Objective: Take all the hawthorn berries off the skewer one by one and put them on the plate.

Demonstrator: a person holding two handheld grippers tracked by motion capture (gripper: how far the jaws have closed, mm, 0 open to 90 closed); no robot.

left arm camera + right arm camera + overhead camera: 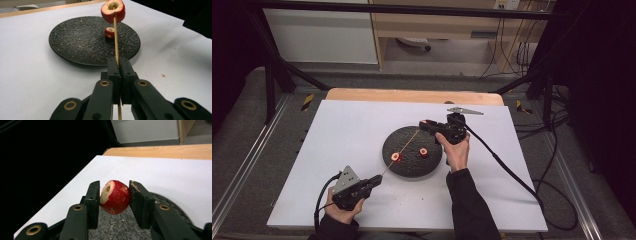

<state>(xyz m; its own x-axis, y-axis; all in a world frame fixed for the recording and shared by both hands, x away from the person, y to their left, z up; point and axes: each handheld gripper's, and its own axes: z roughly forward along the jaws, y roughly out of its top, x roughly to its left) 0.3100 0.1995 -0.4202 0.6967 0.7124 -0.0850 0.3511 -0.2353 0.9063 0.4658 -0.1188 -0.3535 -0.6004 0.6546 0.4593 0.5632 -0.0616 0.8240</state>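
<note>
left gripper [119, 65] pinched tight on thin wooden skewer [116, 37], tip angled over round black textured plate [413, 169]. one cored red fruit piece [113, 10] already threaded on the skewer, another red piece [423, 152] lying on the plate. right gripper [114, 197] clamped on a third cored red fruit chunk [115, 197], held above the plate's far edge. probably light, slick-skinned, soft inside, easily crushed. best held by the red sides, core hole left free. skewer thin, likely to bend or snap.
</note>
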